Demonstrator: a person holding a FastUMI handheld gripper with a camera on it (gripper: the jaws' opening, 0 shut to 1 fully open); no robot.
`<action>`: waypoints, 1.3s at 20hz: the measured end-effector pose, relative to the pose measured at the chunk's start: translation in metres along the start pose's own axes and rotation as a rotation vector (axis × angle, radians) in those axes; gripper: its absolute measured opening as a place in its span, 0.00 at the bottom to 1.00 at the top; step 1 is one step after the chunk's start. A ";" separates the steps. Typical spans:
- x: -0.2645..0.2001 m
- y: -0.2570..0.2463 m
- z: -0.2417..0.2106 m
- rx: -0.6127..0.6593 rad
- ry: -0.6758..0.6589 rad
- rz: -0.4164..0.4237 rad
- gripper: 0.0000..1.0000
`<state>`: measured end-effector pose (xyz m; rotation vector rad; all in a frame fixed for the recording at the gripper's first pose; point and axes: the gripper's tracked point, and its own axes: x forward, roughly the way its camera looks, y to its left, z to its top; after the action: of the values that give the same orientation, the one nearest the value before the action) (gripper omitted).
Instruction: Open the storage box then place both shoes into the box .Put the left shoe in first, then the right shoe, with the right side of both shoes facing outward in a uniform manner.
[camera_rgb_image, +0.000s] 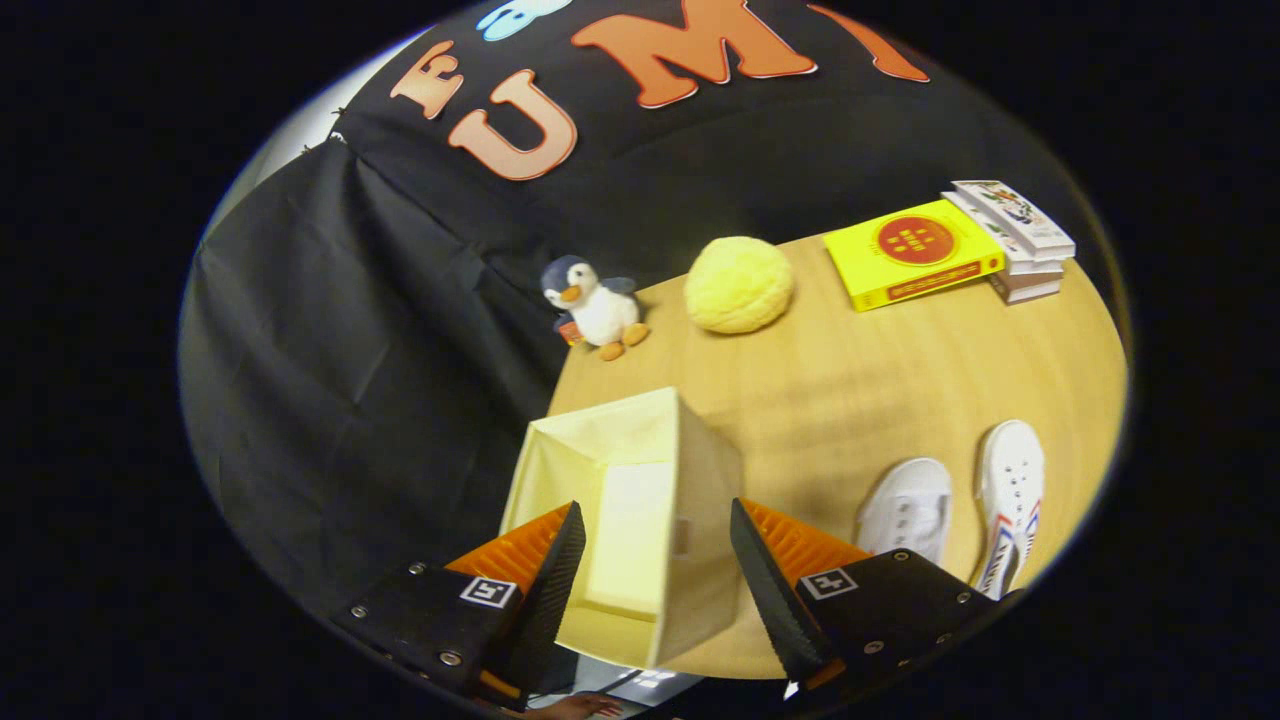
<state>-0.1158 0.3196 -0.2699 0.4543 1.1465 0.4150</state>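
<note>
Here tool (655, 520) fingers apart above open box (640, 500).

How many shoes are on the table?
2: one white shoe just beyond the gripper, another shoe beside it, farther from the open storage box.

A round wooden table (880, 380) stands against a creased black cloth wall (340, 330), with a pale strip of wall (300, 130) showing beyond its edge.
</note>
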 end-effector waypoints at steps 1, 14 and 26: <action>-0.004 -0.024 -0.004 -0.014 -0.002 -0.040 0.87; -0.002 -0.182 -0.115 -0.137 0.237 -0.288 0.74; 0.018 -0.197 -0.148 -0.224 0.347 -0.256 0.57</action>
<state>-0.2312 0.1843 -0.4411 0.0360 1.4538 0.4011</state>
